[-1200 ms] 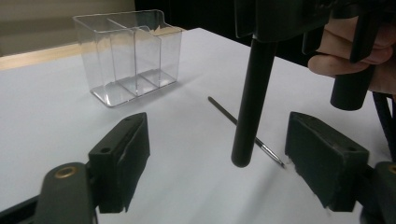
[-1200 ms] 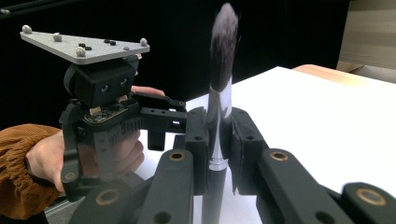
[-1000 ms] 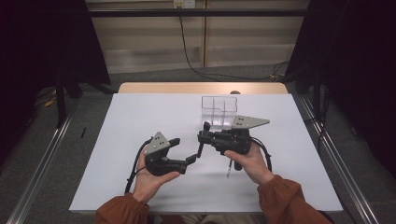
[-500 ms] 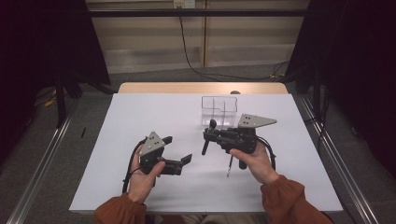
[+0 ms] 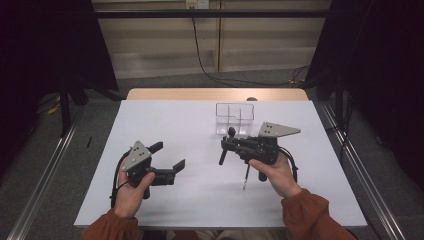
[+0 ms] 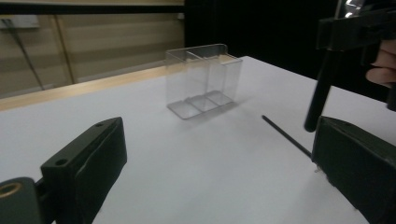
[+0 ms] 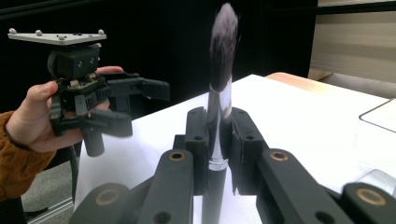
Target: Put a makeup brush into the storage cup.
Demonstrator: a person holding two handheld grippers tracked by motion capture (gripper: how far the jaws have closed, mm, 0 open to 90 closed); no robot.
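Right gripper view: jaws of right gripper (image 7: pixel 219 154) closed on a makeup brush (image 7: pixel 219 107), pads clamped just above the chrome ferrule's base, dark soft bristle head standing up past the fingertips. Held by the handle's thick part, presumably to keep the tuft free for lowering into a slot. High view: same brush (image 5: pixel 226 148) crosswise in the right gripper (image 5: pixel 231 148), glossy black handle hanging below the jaws.

Beyond and to its side: left gripper (image 5: pixel 167 159), jaws having just been opening, stood wide with nothing between them; likely pulled back after handing over. Thin dark stick (image 5: pixel 245 176) lay flat on the white table (image 5: pixel 200 125), just below the right gripper, near the right hand (image 5: pixel 274 172).

Farther ahead of both grippers: clear plastic organizer (image 5: pixel 235 119), rigid, upright, thin partitions, compartments empty as seen in left gripper view (image 6: pixel 204 79). Probable destination for the brush.
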